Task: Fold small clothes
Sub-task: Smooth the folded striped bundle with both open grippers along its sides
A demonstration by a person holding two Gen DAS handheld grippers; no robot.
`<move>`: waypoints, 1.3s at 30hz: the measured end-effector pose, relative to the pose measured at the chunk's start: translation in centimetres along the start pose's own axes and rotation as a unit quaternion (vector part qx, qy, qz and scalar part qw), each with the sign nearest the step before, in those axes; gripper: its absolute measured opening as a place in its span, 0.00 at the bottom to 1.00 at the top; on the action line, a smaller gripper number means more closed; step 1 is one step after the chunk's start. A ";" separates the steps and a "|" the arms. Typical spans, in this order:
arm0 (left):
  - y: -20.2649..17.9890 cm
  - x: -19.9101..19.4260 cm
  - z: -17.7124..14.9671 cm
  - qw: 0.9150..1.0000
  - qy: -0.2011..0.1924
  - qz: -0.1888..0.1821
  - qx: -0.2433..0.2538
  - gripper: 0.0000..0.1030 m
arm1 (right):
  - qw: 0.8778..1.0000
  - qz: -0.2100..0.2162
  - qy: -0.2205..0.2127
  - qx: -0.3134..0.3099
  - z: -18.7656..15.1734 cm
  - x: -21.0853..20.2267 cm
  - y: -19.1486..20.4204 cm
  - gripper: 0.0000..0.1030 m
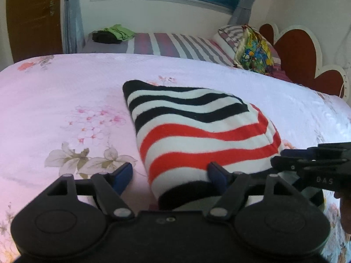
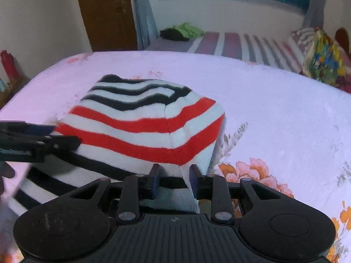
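Note:
A folded knit garment with black, white and red stripes lies on the pink floral bedspread. My left gripper stands open at its near left corner: one blue pad is over the sheet and the other is in front of the cloth. From the right, my right gripper reaches the garment's near right corner. In the right wrist view the garment fills the middle. The right gripper is narrowly open, with the white near edge of the cloth in the gap and the pads not pressing on it. The left gripper enters from the left.
A second bed with a striped sheet lies beyond, with a green and black clothes pile and a colourful bag on it. A brown door, a window and curtains stand behind. The bedspread extends to the right.

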State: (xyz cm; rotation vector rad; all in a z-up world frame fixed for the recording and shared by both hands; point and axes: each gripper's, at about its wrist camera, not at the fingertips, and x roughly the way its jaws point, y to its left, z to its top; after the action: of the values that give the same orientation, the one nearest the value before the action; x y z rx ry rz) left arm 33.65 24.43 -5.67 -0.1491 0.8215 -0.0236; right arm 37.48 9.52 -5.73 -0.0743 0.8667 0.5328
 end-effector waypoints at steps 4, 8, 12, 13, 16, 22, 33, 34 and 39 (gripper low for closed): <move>-0.8 -2.6 -1.1 0.999 -0.033 0.007 0.024 0.75 | 0.999 0.009 -0.045 0.003 0.0 -3.9 0.7 0.28; -2.1 -6.1 -4.7 0.996 -0.068 0.007 0.054 0.78 | 0.999 0.009 -0.039 -0.012 -2.3 -6.4 1.8 0.28; -3.4 -4.9 -7.4 0.995 -0.014 0.027 0.092 0.82 | 0.998 -0.031 0.048 -0.012 -4.5 -3.3 2.0 0.31; -3.3 -4.3 -7.8 0.995 -0.001 0.033 0.089 0.83 | 0.998 -0.028 0.053 0.006 -4.7 -2.8 1.6 0.39; -2.1 -4.1 -7.6 0.999 0.002 0.020 0.044 0.87 | 0.998 -0.018 0.045 0.040 -4.4 -3.1 0.7 0.41; -2.1 -3.7 -8.0 0.999 -0.006 0.029 0.034 0.91 | 0.999 -0.015 0.044 0.028 -4.8 -2.8 0.7 0.45; -3.7 -4.4 -8.9 0.995 -0.048 0.066 0.055 0.93 | 0.997 -0.023 0.031 0.063 -6.0 -3.8 -0.5 0.74; -3.5 -4.4 -8.7 0.996 -0.042 0.063 0.044 0.93 | 0.998 -0.017 0.027 0.062 -6.0 -4.1 -0.4 0.74; -4.1 -4.4 -8.4 0.995 -0.044 0.078 0.052 0.93 | 0.999 -0.013 0.001 0.052 -5.8 -5.2 0.1 0.72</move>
State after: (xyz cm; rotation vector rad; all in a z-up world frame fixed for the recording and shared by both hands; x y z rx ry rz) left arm 24.63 19.71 -7.53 0.0119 0.7394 0.0876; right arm 30.58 5.88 -5.71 0.0086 0.8928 0.4638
